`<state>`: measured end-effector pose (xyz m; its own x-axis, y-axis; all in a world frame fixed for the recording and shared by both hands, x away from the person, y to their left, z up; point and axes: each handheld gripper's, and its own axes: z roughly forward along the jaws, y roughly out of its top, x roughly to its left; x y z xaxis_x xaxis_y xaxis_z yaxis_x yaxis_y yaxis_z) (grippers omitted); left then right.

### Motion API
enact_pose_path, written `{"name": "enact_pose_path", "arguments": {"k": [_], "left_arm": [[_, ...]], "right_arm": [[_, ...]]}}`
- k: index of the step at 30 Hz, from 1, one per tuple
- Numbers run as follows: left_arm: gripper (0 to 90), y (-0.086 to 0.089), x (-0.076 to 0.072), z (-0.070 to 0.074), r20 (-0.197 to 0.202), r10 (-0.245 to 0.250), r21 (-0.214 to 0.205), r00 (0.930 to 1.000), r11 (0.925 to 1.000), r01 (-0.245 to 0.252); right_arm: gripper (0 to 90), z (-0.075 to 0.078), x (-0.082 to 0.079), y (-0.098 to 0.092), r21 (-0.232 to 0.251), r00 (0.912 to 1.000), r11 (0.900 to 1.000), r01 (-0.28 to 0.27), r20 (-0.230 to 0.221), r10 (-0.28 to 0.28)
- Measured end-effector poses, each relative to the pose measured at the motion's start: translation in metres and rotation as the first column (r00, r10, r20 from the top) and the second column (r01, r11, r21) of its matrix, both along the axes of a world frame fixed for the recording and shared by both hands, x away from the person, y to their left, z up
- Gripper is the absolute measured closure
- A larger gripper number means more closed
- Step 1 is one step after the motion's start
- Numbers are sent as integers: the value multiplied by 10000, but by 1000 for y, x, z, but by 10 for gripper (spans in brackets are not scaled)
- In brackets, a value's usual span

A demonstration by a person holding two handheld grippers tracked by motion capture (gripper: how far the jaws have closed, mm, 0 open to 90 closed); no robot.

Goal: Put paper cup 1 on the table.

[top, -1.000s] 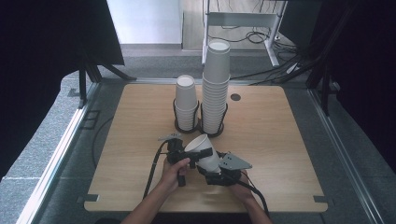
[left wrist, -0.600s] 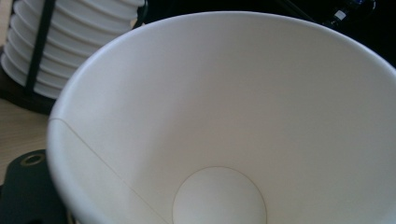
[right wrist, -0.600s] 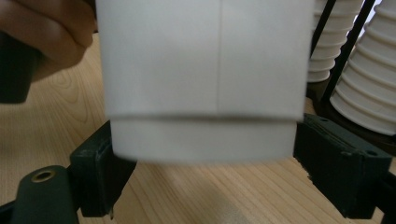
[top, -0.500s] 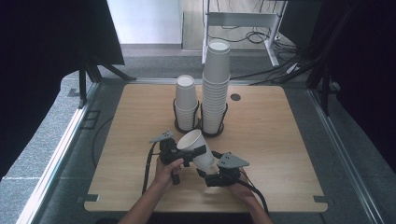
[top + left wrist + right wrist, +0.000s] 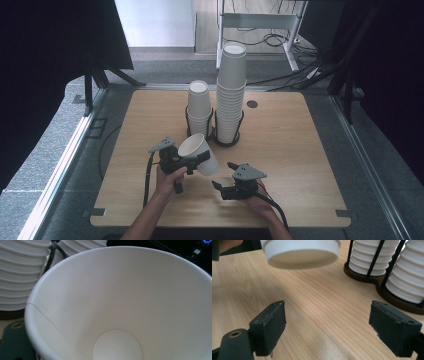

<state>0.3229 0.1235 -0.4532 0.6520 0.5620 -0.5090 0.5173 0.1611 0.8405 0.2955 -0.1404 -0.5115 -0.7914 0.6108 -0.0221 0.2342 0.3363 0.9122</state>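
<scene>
Our forearms are bare, with no sleeves over them. Our left gripper (image 5: 192,161) is black with a grey three-cornered plate on top and a black cable looping off it. Our right gripper (image 5: 223,186) matches it; its two flat, dark, scuffed pads (image 5: 271,325) stand on black brackets with a brass-ringed hole.

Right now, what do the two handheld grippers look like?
Both the left gripper and the right gripper are black, each topped by a grey three-cornered plate and trailing a black cable. The right gripper's jaws end in flat, dark rectangular pads. The forearms are bare.
</scene>
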Motion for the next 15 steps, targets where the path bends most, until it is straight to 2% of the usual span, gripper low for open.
{"name": "enact_pose_path", "arguments": {"k": [3,8,15], "left_arm": [[145,4,0,1,62,195,96,9998,9998,-195],[145,12,0,3,253,508,479,9984,9975,-520],[145,24,0,3,357,955,652,9948,9931,-976]], "right_arm": [[142,-1,1,-1,8,10000,10000,28,-22,-28],[144,-1,1,-2,11,10000,10000,88,-10,-88],[147,-1,1,-4,1,9999,9999,161,-1,-161]]}}
